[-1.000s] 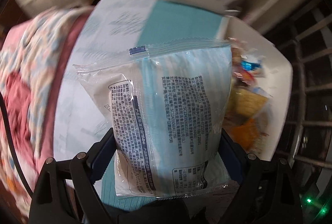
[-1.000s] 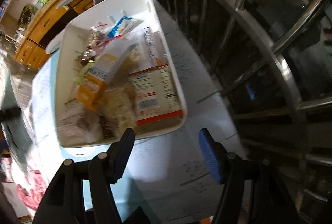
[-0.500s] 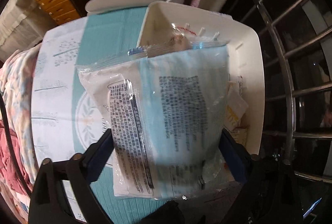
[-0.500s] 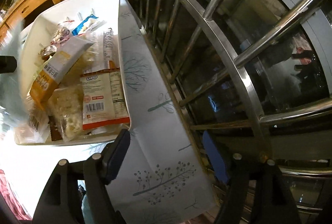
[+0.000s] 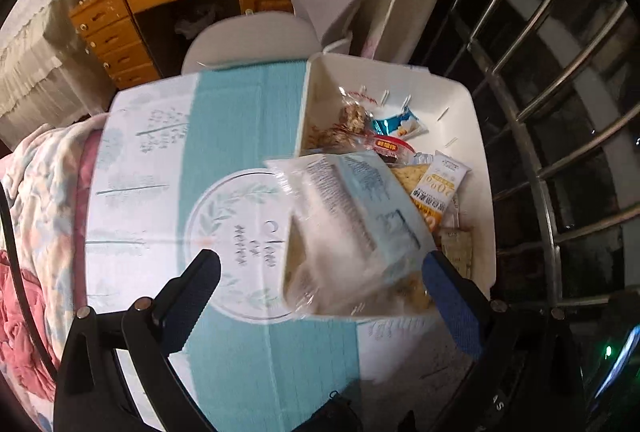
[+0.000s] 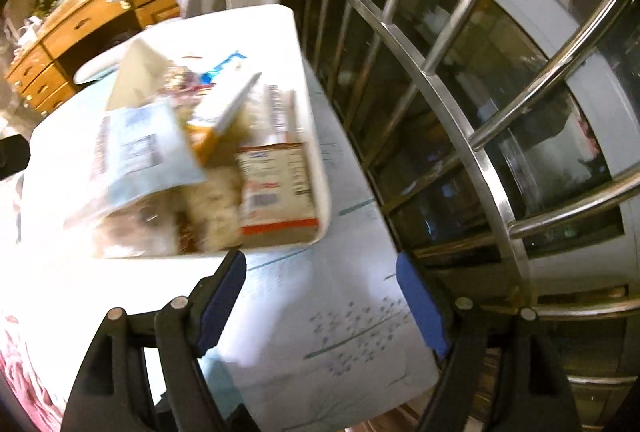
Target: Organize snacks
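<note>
Table (image 5: 140, 216) under teal-and-white printed cloth, fills most of left wrist view; same cloth in right wrist view (image 6: 320, 332). Metal window bars (image 6: 460, 104) along far right edge of table. Wooden desk with drawers (image 5: 120, 24) and grey chair (image 5: 248, 40) beyond table. Floral blanket (image 5: 32, 232) at left edge.

White bin (image 5: 476, 152) on table near the bars, packed with snacks; also in right wrist view (image 6: 304, 80). Big light-blue snack bag (image 5: 352, 216) tilted across bin's near left corner, partly over the rim, blurred; free of both pads, not gripped. Same bag in right wrist view (image 6: 136, 152), lying on top of other packs. Under and beside it: red-edged white packet (image 6: 276, 188), yellow-and-white sachet (image 5: 440, 184), small blue wrapper (image 5: 400, 124), clear bags of brown bites (image 5: 352, 116).

Left gripper (image 5: 320, 288) spread wide, released, bag just ahead between the fingers but untouched. Right gripper (image 6: 320, 292) over bare cloth near bin's front edge, jaws opening, nothing between them.
</note>
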A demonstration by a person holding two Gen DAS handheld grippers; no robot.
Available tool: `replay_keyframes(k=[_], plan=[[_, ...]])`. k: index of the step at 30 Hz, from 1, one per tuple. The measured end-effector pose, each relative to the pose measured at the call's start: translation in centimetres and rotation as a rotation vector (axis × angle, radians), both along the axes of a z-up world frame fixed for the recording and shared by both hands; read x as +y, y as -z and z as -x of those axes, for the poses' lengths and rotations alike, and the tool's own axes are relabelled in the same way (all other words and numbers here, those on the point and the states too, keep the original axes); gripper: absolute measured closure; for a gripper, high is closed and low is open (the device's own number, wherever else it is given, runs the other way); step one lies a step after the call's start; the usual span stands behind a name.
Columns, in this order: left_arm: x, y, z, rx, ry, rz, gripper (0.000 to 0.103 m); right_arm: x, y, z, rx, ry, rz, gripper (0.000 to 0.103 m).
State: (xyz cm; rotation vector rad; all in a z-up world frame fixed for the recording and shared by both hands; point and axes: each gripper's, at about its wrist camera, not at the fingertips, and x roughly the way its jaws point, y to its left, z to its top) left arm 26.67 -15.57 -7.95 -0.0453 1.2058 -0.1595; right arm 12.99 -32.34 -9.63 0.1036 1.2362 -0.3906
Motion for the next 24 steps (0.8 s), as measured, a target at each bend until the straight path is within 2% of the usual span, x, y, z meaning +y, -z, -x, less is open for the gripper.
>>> replay_keyframes(k=[4,9,13,18,24], plan=[[3.9,-2.1,4.7,-0.087,-0.019,0.005,0.003,2.8,-2.1,2.4,-0.047,-0.024,0.005,0.024],[9.2,-4.0,11.5,-0.128,-0.045,0.032,0.003,6.5,-4.2,6.8,-0.108,-0.062,-0.039,0.024],[11.9,-4.7,16.5,-0.151,-0.059,0.010,0.003,7.7,-4.9,10.0,-0.129,-0.064,-0.064,0.024],[13.4,-4.8,21.4,-0.145,-0.067,-0.010,0.003,8.5,-5.6,13.8,-0.122,-0.095,-0.104,0.023],[11.8,-6.4,25.5,-0.161,-0.053,0.015,0.003,7.1,-7.6,16.1,-0.130,-0.138,-0.161,0.023]])
